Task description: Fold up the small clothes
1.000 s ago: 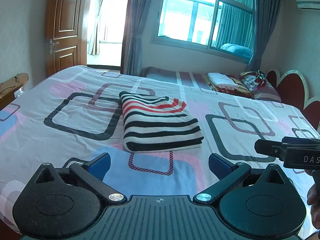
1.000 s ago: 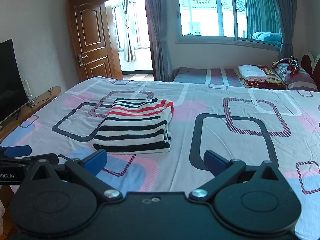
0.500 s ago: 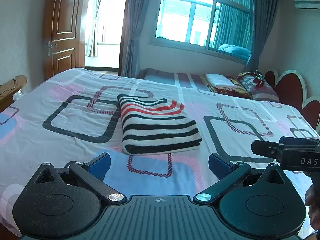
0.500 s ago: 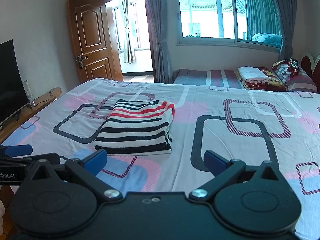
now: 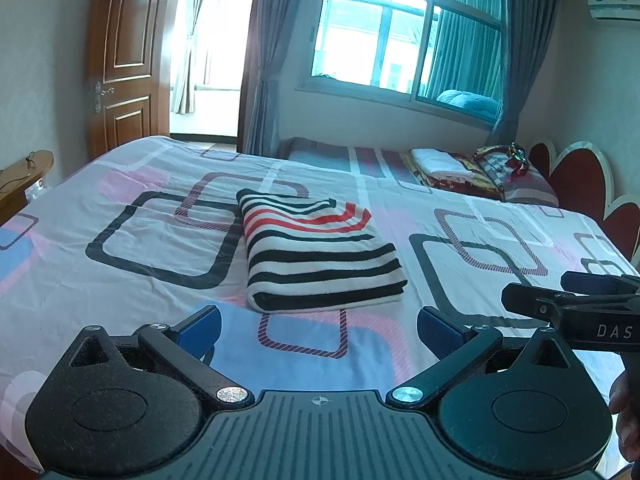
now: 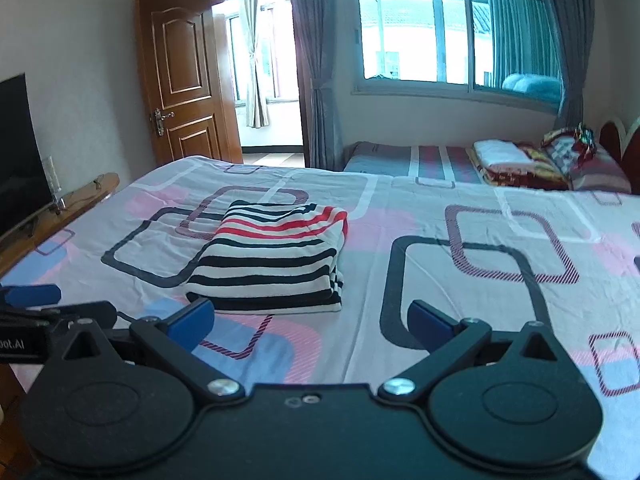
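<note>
Lying folded on the bed sheet [image 5: 120, 264], striped garment [image 5: 320, 252]; left gripper [image 5: 318, 326] and right gripper [image 6: 310, 322] both released, near side, holding nothing

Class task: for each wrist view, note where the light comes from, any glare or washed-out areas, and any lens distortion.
Left wrist view: daylight from the window and doorway, both washed out; fisheye bends the window frame, corners dark. Right wrist view: same backlight, window blown out; striped garment evenly lit, with soft shadow.
</note>
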The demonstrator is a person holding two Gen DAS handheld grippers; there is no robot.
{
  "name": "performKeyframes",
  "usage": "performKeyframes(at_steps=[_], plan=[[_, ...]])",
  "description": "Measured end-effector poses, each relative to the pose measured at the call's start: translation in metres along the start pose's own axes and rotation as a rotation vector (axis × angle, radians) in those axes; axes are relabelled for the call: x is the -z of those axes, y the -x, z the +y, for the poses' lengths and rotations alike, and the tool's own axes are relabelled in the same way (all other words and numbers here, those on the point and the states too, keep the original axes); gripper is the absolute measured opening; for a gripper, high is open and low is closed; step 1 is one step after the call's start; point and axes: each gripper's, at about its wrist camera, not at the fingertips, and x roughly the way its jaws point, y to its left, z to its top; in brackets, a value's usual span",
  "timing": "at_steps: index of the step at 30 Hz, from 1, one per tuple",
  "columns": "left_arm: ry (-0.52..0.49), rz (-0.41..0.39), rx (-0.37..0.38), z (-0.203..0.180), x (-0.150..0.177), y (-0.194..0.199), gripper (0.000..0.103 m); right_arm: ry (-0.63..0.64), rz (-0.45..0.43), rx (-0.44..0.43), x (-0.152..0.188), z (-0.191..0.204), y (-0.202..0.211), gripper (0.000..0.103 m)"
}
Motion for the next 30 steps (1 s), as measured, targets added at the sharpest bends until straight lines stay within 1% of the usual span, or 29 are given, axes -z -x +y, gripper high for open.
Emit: performKeyframes(at_steps=[21, 22, 25, 26, 28, 30], plan=[[0.007, 0.003, 0.0, 0.015, 0.0, -0.005, 0.103, -0.004, 0.001, -0.001, -0.003, 0.008, -0.007, 0.102], [0.005, 0.001, -0.001, 0.014, 0.0, -0.005, 0.103, -0.004, 0.002, -0.002, -0.003, 0.008, -0.007, 0.102], [-0.04, -0.031, -0.048, 0.012, 0.001, -0.003, 0.103, -0.003, 0.003, -0.003, -0.002, 0.009, -0.008, 0.102], [-0.044, -0.042, -0.053, 0.013, 0.001, -0.002, 0.103, -0.003, 0.004, -0.002, -0.002, 0.009, -0.008, 0.102], [-0.035, -0.05, -0.047, 0.015, 0.0, -0.001, 0.103, -0.003, 0.002, -0.002, -0.003, 0.01, -0.008, 0.102], [-0.036, -0.041, -0.035, 0.017, -0.001, -0.002, 0.103, -0.003, 0.001, -0.004, -0.003, 0.011, -0.009, 0.102]])
